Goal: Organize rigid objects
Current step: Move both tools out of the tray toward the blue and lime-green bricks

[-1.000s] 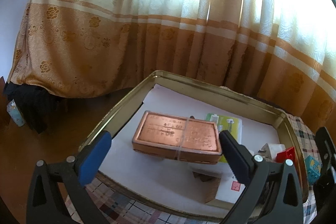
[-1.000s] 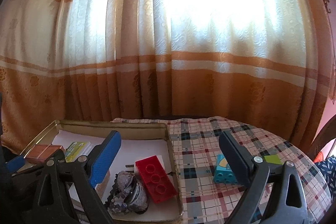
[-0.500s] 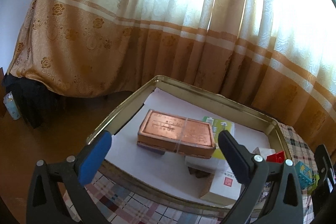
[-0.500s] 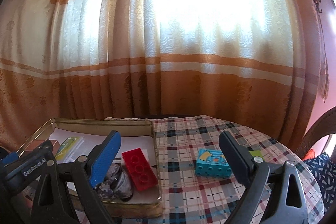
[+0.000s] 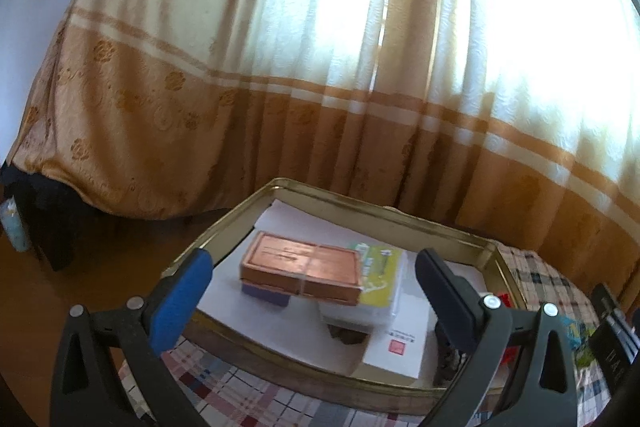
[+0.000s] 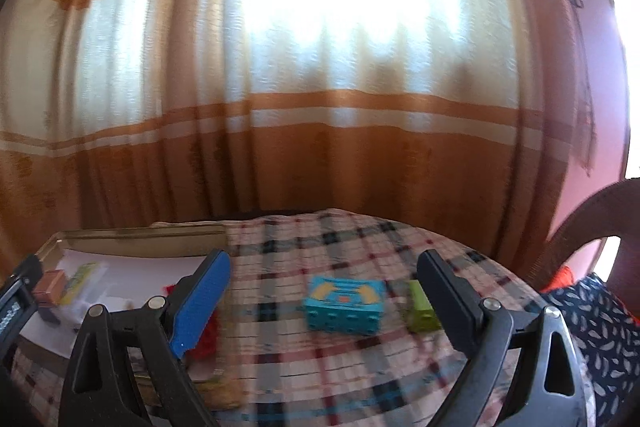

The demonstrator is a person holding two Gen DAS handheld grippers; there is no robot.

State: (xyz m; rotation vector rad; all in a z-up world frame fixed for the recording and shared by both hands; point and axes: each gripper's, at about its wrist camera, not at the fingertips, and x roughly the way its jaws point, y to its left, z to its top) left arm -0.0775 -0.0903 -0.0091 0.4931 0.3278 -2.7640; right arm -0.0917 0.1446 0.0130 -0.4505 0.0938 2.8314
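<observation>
- The gold metal tray (image 5: pixel 404 211) now sits lower and smaller in the left wrist view than a second ago, so the left gripper (image 5: pixel 312 287), jaws wide and empty, has pulled back from it.
- The right gripper (image 6: pixel 324 291), also wide and empty, has swung rightward off the tray: the teal studded toy block (image 6: pixel 344 303) has shifted from lower right to centre frame, between the jaws, so it is probably the next pick.
- The block lies on the checked tablecloth (image 6: pixel 360 243), long axis across the frame, printed face up, studs facing the camera.
- A small green block (image 6: pixel 420 305) lies just right of it.
</observation>
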